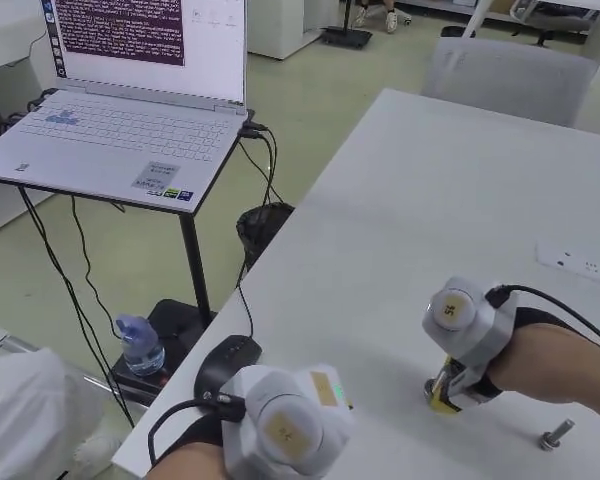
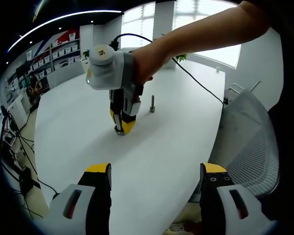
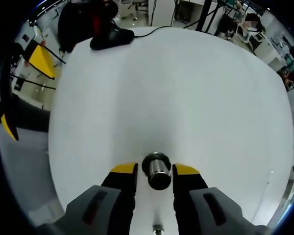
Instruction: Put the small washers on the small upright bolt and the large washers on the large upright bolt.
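Note:
The large bolt [image 3: 157, 170] stands upright on the white table [image 3: 176, 88], seen from above its head in the right gripper view. My right gripper [image 3: 156, 172] points straight down, its yellow-tipped jaws closed against the bolt's two sides. In the left gripper view the right gripper [image 2: 121, 128] holds that bolt at the table, and the small bolt [image 2: 152, 104] stands upright just behind it. In the head view the small bolt [image 1: 557, 435] is to the right of the right gripper [image 1: 442, 397]. My left gripper [image 2: 156, 172] hovers open at the table's near edge, holding nothing.
A black mouse [image 1: 227, 362] lies at the table's near-left corner. A laptop [image 1: 130, 100] sits on a stand to the left, with cables and a water bottle [image 1: 138, 345] below. A power strip [image 1: 580, 264] lies at the right, and a grey chair [image 1: 510, 75] stands beyond the table.

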`<state>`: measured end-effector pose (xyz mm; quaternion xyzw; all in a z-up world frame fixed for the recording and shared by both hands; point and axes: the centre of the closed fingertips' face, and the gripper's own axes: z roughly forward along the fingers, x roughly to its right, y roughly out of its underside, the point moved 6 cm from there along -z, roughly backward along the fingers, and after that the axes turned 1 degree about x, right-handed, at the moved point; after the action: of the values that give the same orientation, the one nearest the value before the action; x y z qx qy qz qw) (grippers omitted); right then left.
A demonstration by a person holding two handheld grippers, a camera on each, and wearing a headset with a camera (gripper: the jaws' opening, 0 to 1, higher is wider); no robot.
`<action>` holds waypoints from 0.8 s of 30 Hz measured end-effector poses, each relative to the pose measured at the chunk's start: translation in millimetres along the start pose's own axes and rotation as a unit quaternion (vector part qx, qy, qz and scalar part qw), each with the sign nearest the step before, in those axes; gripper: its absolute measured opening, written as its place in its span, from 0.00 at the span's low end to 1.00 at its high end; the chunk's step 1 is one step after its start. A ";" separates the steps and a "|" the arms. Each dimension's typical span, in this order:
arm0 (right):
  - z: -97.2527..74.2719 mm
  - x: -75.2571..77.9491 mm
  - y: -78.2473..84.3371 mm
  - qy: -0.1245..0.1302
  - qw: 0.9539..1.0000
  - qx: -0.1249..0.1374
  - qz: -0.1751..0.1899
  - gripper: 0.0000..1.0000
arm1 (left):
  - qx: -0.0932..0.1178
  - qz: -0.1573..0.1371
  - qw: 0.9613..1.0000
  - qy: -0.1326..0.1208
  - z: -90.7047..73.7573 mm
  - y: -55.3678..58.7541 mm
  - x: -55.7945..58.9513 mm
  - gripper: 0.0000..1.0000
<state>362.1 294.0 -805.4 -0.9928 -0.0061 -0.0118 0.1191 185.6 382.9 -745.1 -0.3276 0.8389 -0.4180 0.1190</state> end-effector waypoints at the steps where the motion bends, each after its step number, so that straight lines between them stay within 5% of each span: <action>1: -0.7 0.3 -0.2 0.001 1.000 0.003 -0.001 0.32 | 0.000 0.000 1.000 0.000 0.3 -0.2 0.5 0.73; 15: -41.2 10.3 0.9 0.033 0.997 0.069 0.015 0.35 | 0.003 0.008 1.000 -0.001 0.0 -4.3 2.5 0.75; 24: -68.9 6.3 15.7 0.052 0.993 0.108 0.018 0.38 | 0.006 0.008 1.000 -0.006 -0.7 -8.7 2.7 0.76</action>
<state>367.2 262.5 -742.0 -0.9721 0.0172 -0.0609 0.2260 187.1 377.8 -737.7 -0.3222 0.8384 -0.4201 0.1292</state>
